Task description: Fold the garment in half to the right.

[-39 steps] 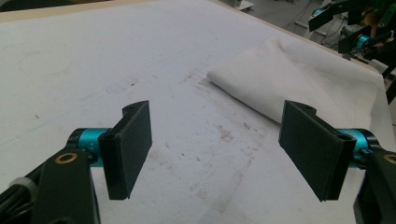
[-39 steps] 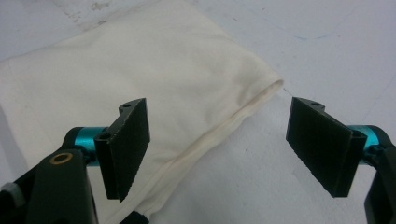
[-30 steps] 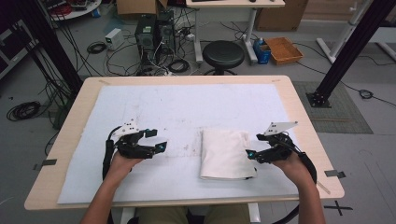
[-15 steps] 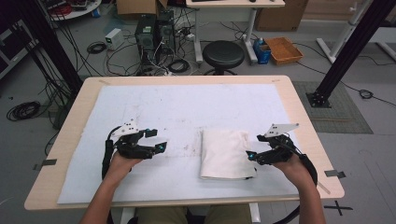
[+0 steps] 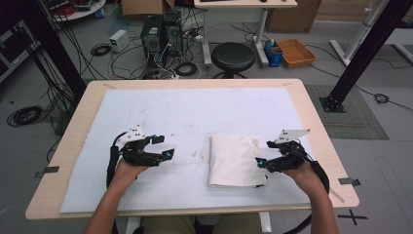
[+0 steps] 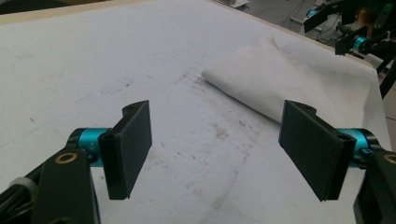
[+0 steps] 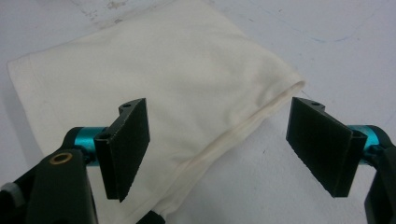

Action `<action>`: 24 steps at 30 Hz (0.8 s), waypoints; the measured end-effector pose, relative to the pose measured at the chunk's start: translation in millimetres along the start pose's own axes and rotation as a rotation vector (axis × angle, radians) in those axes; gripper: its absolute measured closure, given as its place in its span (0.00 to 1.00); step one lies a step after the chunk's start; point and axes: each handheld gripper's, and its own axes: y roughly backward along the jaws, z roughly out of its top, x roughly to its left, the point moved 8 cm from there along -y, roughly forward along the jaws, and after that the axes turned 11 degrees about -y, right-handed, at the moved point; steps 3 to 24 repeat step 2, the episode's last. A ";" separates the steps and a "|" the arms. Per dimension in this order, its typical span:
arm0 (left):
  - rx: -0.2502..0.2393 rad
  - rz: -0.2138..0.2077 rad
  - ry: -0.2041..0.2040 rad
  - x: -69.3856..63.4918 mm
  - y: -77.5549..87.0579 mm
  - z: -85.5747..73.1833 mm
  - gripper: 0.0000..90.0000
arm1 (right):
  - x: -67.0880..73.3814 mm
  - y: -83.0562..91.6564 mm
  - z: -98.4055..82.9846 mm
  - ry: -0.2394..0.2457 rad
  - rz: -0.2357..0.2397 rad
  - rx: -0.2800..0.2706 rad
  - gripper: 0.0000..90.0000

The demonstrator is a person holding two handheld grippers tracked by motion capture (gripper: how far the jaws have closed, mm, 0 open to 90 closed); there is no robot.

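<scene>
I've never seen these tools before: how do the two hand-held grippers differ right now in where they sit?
The right hand-held gripper sits at the edge of the folded white cloth, its jaws straddling the hem; the left hand-held gripper is apart from the cloth, over the bare, smudged white mat. Both are open, holding nothing, and point inward toward each other.

a wooden table (image 5: 311,112) carries a white sheet (image 5: 195,117), with a folded white cloth (image 5: 234,160) lying on it.

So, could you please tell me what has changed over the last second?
Very little: the right tongs have eased slightly toward the person along the right edge of the folded white cloth, jaws open, holding nothing. The left tongs have stayed open over the white mat; the cloth has not moved.
</scene>
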 end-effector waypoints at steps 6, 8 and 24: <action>0.001 0.001 0.002 0.1 0.0 -0.5 0.29 | -0.3 -0.3 0.5 0.002 0.001 -0.003 0.24; 0.001 0.001 0.002 0.1 0.0 -0.5 0.29 | -0.3 -0.3 0.5 0.002 0.001 -0.003 0.24; 0.001 0.001 0.002 0.1 0.0 -0.5 0.29 | -0.3 -0.3 0.5 0.002 0.001 -0.003 0.24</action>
